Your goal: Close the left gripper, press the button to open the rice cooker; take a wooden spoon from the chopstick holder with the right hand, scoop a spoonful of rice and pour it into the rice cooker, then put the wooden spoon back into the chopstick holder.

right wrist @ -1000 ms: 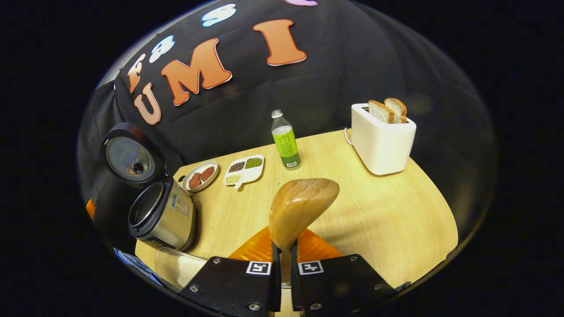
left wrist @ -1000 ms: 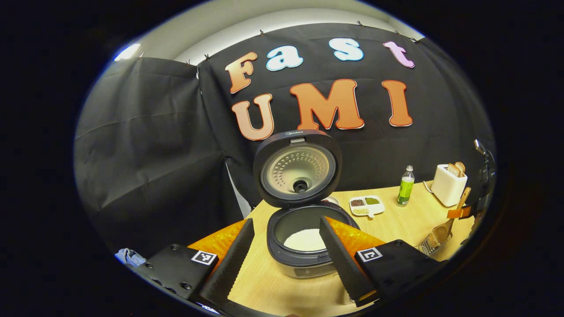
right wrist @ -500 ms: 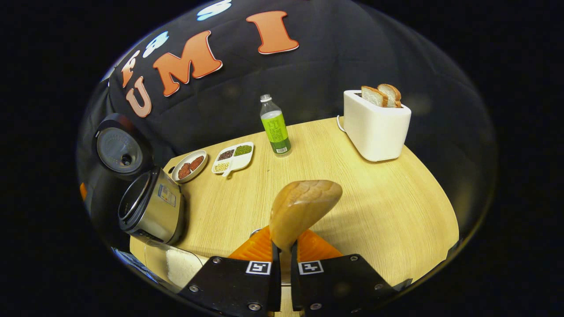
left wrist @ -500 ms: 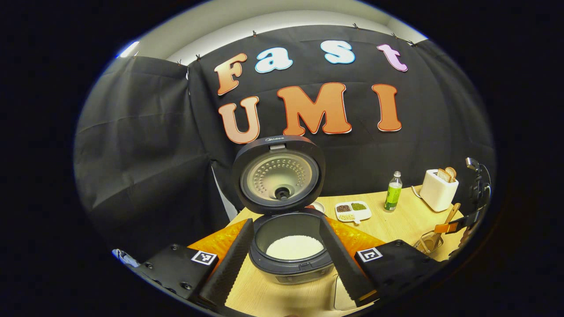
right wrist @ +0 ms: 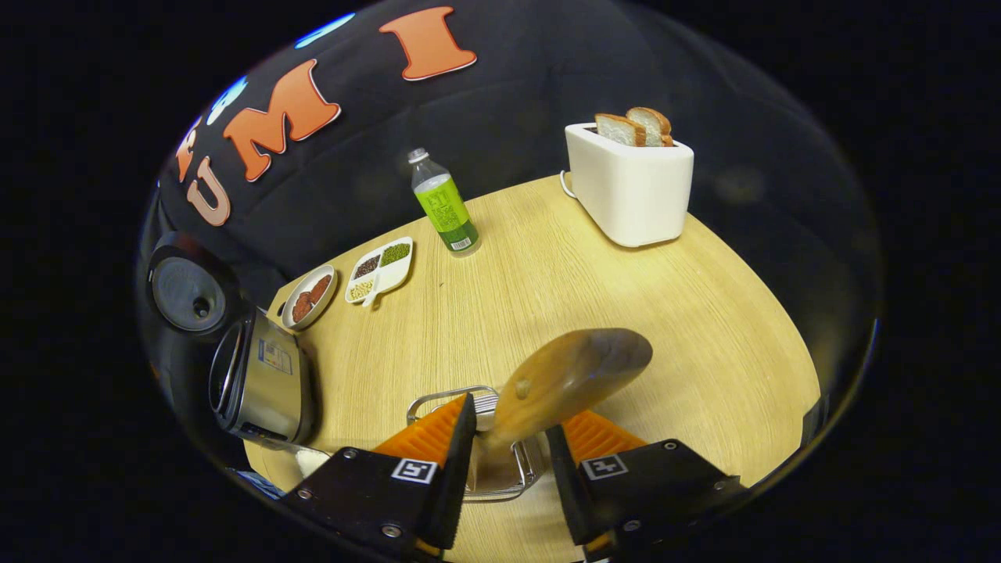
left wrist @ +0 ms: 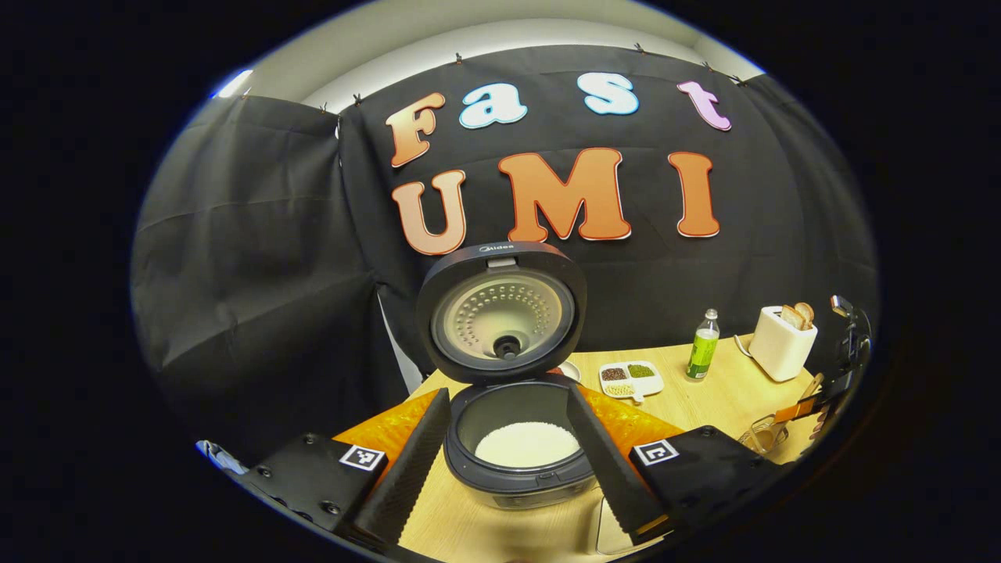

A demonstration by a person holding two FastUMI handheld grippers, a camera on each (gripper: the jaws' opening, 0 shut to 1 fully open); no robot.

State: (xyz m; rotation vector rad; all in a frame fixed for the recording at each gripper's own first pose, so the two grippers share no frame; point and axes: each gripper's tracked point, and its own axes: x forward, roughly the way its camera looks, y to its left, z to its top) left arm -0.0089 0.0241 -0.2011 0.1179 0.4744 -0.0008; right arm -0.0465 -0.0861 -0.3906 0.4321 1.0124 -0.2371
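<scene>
Wooden spoon [right wrist: 567,375] stands handle-down in the chopstick holder [right wrist: 469,438], bowl up and leaning to the right, right between my right gripper [right wrist: 508,469] fingers. Those fingers are apart, a gap on each side of the handle as far as I can see, so I judge the spoon is released and resting in the wire holder. The holder sits on the table [right wrist: 688,328] at its near edge.

Step in hand: finish putting the spoon back. To do it well I'd back the right gripper straight out along the handle line, jaws kept wide, no sideways drag. The spoon is top-heavy and leaning, and the holder is light wire, so a nudge could tip both.

Rice cooker [left wrist: 520,457] sits to the left, lid [left wrist: 500,313] up, white rice [left wrist: 525,444] in the pot. My left gripper [left wrist: 508,461] hovers in front of it, fingers spread wide, holding nothing.

Farther off: sectioned dish [right wrist: 382,268], small plate [right wrist: 310,295], green bottle [right wrist: 442,203], toaster [right wrist: 629,184] with bread, far right.
</scene>
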